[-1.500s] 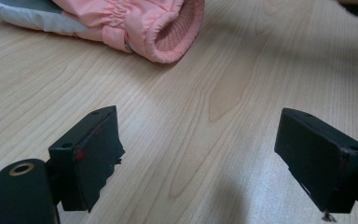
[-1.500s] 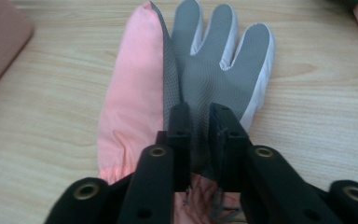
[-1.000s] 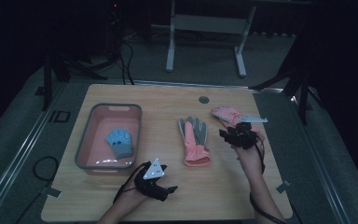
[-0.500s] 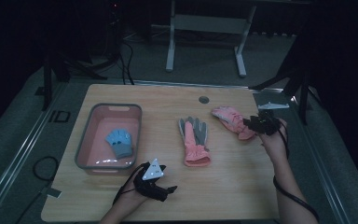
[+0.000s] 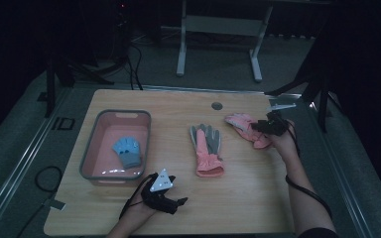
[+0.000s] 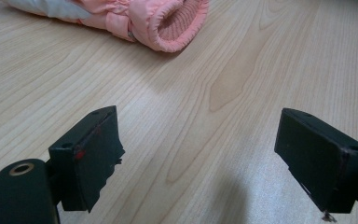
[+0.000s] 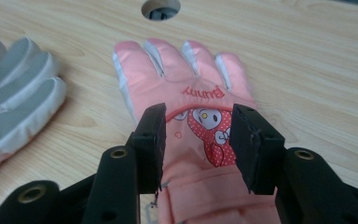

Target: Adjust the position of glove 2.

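A person's right gripper (image 5: 258,126) hangs over a pink glove (image 5: 243,127) at about two o'clock on the wooden table (image 5: 258,198), seen from the high view. In the right gripper view the glove (image 7: 200,140) lies flat, back side up, its fingers pointing to twelve o'clock toward a round hole (image 7: 160,8) in the tabletop. The right gripper (image 7: 198,140) has its black jaws partly open, standing to either side of the cartoon patch on the glove's back; whether the pads touch the fabric cannot be told, and nothing is pinched between them.

A second glove (image 5: 206,148), grey palm up with a pink cuff, lies at the table's centre, well apart from the first; its grey fingers (image 7: 14,79) show at nine o'clock in the right gripper view.

The left gripper (image 5: 171,202) rests near the table's edge at six o'clock. In the left gripper view its jaws stand wide apart with nothing between them (image 6: 196,158), and the pink cuff (image 6: 168,23) lies ahead at twelve o'clock.

At nine o'clock a grey-rimmed pink tub (image 5: 92,148) holds a small blue glove (image 5: 128,151).
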{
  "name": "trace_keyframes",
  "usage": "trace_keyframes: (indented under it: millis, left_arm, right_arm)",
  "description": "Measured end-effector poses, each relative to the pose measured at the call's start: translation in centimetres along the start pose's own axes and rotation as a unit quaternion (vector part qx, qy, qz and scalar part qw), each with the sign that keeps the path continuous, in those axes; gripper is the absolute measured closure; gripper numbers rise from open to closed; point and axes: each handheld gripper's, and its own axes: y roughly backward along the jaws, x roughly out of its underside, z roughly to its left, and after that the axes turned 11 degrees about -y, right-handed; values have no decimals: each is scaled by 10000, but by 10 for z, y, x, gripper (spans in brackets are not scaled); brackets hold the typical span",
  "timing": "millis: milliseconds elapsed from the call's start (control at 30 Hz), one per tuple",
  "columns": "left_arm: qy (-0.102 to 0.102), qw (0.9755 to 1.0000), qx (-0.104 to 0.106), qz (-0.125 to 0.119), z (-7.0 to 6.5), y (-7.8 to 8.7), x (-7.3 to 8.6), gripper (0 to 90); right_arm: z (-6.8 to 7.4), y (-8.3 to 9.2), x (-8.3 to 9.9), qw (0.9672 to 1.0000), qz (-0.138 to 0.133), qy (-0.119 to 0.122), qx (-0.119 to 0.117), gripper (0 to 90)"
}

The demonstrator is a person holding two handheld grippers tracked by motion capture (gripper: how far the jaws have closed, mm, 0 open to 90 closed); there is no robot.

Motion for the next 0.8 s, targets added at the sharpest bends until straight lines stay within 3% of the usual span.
trace_keyframes:
  millis: [133,167,300,333,367,400,533,633,733,767,800]
  left_arm:
    - [3,10000,-6,-2,0,0,0,145]
    - [6,10000,-6,4,0,0,0,145]
    - [-9,10000,-16,-2,0,0,0,145]
    - [-15,10000,-14,-3,-1,0,0,145]
    - [-18,10000,-11,0,-1,0,0,145]
    - [-20,10000,-10,0,0,0,0,145]
    - [-12,10000,3,-1,0,-1,1,145]
    - [4,10000,4,-2,0,-1,1,145]
    - [-2,10000,-3,-9,0,-1,0,145]
    - [-14,10000,0,-5,-1,-1,0,145]
    - [-29,10000,-3,11,-1,-1,0,145]
  right_arm:
    - [-4,-12,4,9997,220,61,27,567]
    - [-4,-19,8,9991,333,222,150,590]
    - [-4,-26,13,9991,303,247,141,639]
    - [-6,-26,13,9994,298,176,81,705]
    - [-6,-26,13,9994,298,176,81,705]
    - [-7,-26,15,9996,268,112,52,786]
    - [-3,-24,17,9997,165,31,159,858]
    - [6,-18,19,9994,30,-82,320,885]
    - [13,-10,21,9981,-87,-371,484,891]
    - [20,-1,23,9960,-181,-627,606,892]
    - [20,-1,23,9960,-181,-627,606,892]
